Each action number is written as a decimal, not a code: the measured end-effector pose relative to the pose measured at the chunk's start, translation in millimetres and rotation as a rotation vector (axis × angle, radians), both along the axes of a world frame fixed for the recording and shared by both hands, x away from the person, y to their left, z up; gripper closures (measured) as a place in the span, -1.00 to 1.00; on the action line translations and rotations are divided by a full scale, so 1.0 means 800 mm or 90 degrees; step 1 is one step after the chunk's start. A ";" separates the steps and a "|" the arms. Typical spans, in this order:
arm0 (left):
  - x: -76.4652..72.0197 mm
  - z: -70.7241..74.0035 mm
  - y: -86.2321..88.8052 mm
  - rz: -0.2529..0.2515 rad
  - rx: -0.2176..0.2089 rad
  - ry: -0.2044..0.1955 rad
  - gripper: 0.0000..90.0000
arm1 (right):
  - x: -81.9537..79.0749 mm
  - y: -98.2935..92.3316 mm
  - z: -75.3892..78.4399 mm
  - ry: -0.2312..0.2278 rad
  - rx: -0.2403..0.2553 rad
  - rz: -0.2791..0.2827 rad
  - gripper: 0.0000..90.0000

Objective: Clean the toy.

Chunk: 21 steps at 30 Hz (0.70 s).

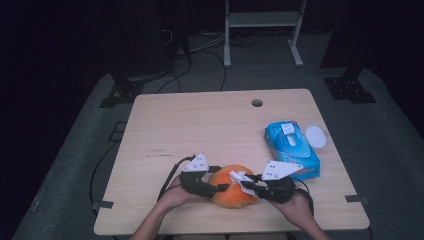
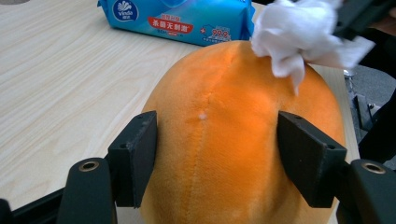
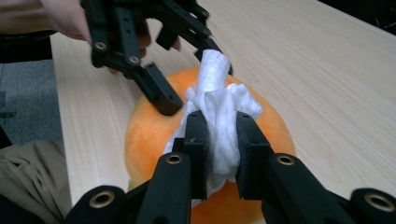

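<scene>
Pale wood table (image 1: 200,125) on grey carpet (image 1: 75,150), left gripper (image 1: 212,187) jaws clamping orange plush (image 1: 227,197), right gripper (image 1: 250,187) pinching white wipe (image 1: 240,177).

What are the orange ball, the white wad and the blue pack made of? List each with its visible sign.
Round orange plush toy: soft fabric, matte; short fuzzy pile and a stitched seam.
Crumpled white wipe: thin tissue or nonwoven cloth, matte; it creases and bunches limply.
Blue rectangular wipes pack: probably plastic film, glossy; printed surface with sheen and wrinkles.
</scene>
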<state>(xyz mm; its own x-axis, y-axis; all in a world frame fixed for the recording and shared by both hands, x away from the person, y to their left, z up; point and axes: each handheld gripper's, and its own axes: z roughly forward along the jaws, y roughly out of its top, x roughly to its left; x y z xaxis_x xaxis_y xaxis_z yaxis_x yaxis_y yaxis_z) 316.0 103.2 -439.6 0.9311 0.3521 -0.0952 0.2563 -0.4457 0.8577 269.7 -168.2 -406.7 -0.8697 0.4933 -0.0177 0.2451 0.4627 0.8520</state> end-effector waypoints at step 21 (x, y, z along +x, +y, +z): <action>0.007 -0.004 0.012 0.015 -0.014 0.025 -0.29 | 0.011 -0.019 -0.009 0.020 0.000 -0.041 0.70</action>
